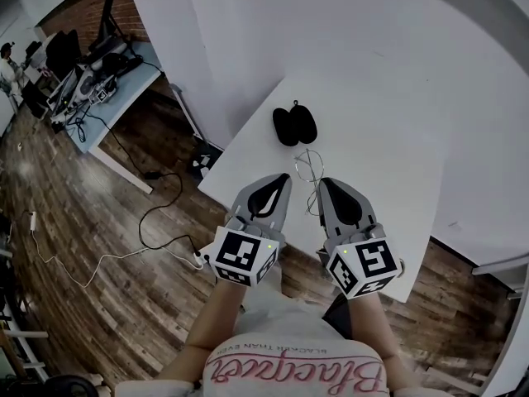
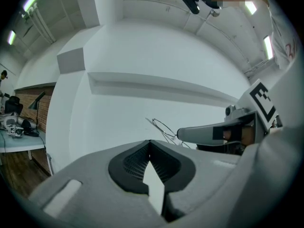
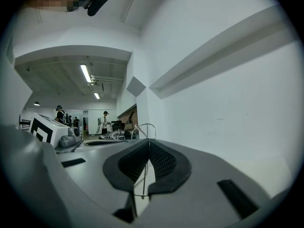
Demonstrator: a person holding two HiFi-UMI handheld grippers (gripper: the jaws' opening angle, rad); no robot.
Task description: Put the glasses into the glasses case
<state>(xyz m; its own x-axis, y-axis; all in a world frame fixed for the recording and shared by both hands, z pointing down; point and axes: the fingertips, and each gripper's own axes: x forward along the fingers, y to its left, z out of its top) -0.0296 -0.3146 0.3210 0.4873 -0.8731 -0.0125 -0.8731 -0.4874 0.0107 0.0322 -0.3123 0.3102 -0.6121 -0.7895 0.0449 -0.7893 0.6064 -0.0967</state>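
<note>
Right claw [image 3: 148, 142] closed on thin wire arm of glasses [image 1: 309, 166]; left claw [image 2: 150, 142] closed, empty. Case [image 1: 295, 126] sits ahead of right claw, slightly left, on tabletop [image 1: 397, 139].

White table [image 1: 388, 122] centre out to 3 o'clock; wooden floor [image 1: 74, 222] from 7 to 10 o'clock, black cable [image 1: 141, 226] looping over it at 8; cluttered desk [image 1: 107, 98] at 10; white wall [image 1: 248, 31] at 12.
</note>
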